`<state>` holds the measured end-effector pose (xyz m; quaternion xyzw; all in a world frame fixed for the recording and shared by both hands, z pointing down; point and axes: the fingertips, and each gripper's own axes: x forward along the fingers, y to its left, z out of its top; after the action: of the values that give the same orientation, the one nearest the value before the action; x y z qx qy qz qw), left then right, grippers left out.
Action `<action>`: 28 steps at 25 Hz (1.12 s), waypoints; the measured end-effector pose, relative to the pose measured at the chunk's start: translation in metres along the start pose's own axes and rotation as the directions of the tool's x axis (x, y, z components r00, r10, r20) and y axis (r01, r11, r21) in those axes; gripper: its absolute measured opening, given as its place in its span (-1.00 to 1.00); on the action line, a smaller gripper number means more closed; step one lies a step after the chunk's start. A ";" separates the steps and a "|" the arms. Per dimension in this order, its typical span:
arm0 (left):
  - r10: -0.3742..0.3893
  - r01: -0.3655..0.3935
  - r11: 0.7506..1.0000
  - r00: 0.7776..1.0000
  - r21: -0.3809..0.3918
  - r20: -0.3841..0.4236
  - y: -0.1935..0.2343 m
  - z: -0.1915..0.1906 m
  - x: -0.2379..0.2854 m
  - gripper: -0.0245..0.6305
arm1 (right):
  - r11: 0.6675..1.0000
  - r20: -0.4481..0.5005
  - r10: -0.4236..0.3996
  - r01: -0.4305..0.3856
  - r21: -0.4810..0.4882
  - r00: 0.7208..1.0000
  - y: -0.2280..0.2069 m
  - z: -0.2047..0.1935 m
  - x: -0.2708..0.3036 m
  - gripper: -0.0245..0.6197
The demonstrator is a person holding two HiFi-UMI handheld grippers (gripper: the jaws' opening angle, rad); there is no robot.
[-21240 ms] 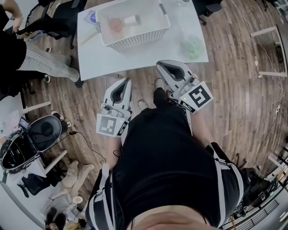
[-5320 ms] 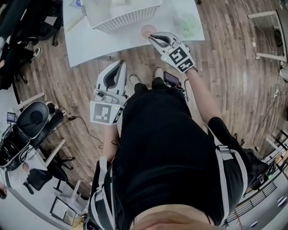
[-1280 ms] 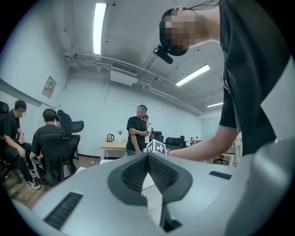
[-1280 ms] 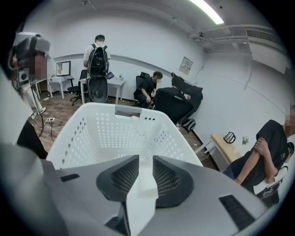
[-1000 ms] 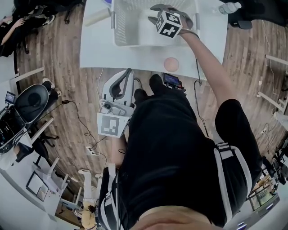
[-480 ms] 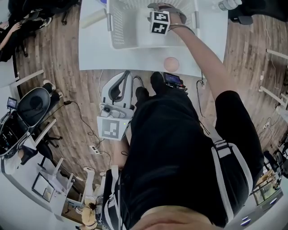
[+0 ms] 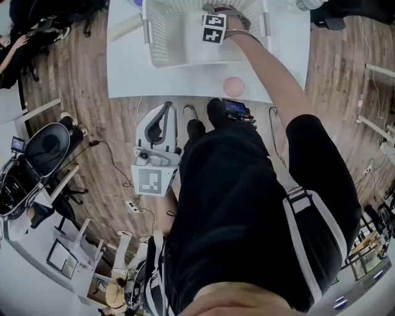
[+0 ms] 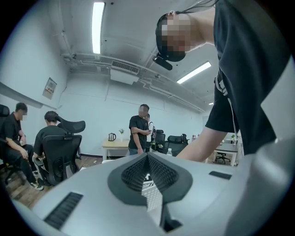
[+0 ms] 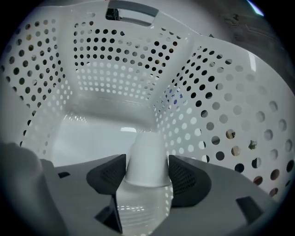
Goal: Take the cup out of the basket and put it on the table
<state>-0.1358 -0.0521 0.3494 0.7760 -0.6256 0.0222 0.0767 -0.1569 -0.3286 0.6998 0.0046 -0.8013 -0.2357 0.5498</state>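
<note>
A white perforated basket (image 7: 163,37) stands on the white table (image 7: 123,74). Inside it my right gripper (image 9: 146,166) reaches down, its jaws opening. A white cup (image 9: 145,154) sits between the dark pads (image 9: 108,177), which flank it closely. In the head view only the right gripper's marker cube (image 7: 213,29) shows over the basket. A pink cup (image 7: 233,86) stands on the table near its front edge, outside the basket. My left gripper (image 7: 157,123) hangs low beside the person's leg, over the floor, its pads (image 8: 138,170) closed together with nothing in them.
A pale cylinder (image 7: 126,26) lies on the table left of the basket, and a bottle (image 7: 305,5) lies at the table's far right corner. A black office chair (image 7: 43,154) stands on the wooden floor at the left. Several people sit or stand in the room.
My right gripper has shifted slightly left and further over the basket since a second ago. The left gripper and the pink cup have stayed put.
</note>
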 end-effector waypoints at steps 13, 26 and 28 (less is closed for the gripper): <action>0.016 -0.016 1.000 1.000 0.012 -0.013 0.002 -0.003 -0.014 -0.86 | 0.996 -0.022 -0.076 0.075 -0.049 0.997 -0.006 -0.001 -0.003 -0.07; -0.081 0.080 0.996 0.995 0.034 0.050 -0.004 0.007 -0.023 -0.86 | 0.982 0.107 -0.183 0.188 -0.030 0.977 -0.015 0.037 -0.084 -0.07; -0.098 0.096 0.994 0.994 0.043 0.053 -0.009 0.008 -0.026 -0.86 | 0.979 0.122 -0.198 0.203 -0.029 0.973 -0.013 0.042 -0.102 -0.07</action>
<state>-0.1328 -0.0260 0.3368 0.8073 -0.5884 0.0098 0.0450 -0.1567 -0.2979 0.5932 0.0601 -0.8230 -0.3063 0.4746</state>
